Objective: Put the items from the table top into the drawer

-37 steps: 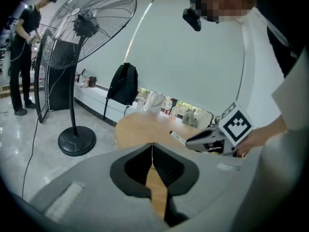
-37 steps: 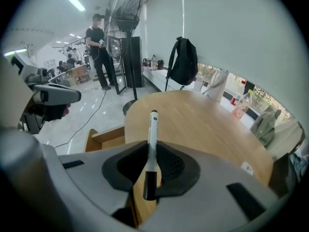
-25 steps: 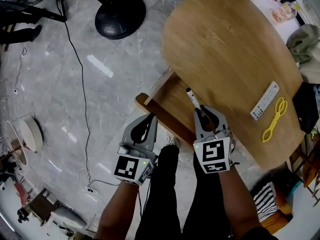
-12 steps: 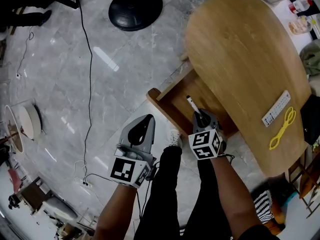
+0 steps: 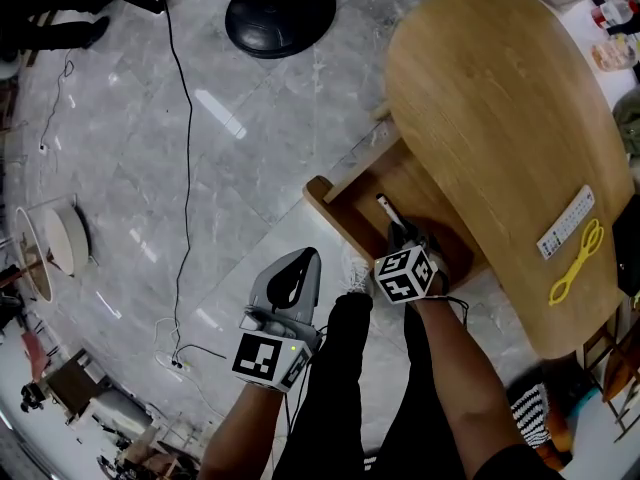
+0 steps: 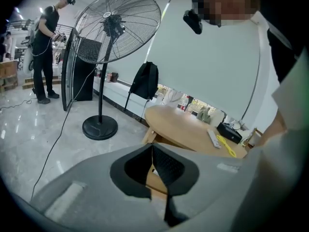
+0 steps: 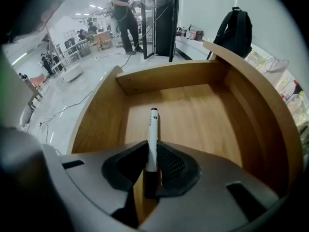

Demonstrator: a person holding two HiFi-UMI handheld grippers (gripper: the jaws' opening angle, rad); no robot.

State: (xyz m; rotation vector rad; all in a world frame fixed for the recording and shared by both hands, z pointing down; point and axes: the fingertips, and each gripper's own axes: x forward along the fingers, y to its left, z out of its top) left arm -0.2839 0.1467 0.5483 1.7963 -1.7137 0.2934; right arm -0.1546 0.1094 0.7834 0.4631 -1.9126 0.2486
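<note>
Right gripper view: your right claw [image 7: 152, 151] grips the marker [image 7: 153, 129] over the open drawer [image 7: 193, 115], not dropped yet. Left claw [image 6: 152, 149] is closed, empty. Scissors [image 5: 576, 262] and, I think, a remote [image 5: 566, 222] are left on the worktop [image 5: 480, 88].

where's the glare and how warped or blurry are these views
Head view: bright streaks glare off the glossy floor. Left gripper view: dark rounded corners, the fan sharp, the near left gripper soft. Right gripper view: the drawer walls bow from the wide lens, the marker is crisp.
</note>
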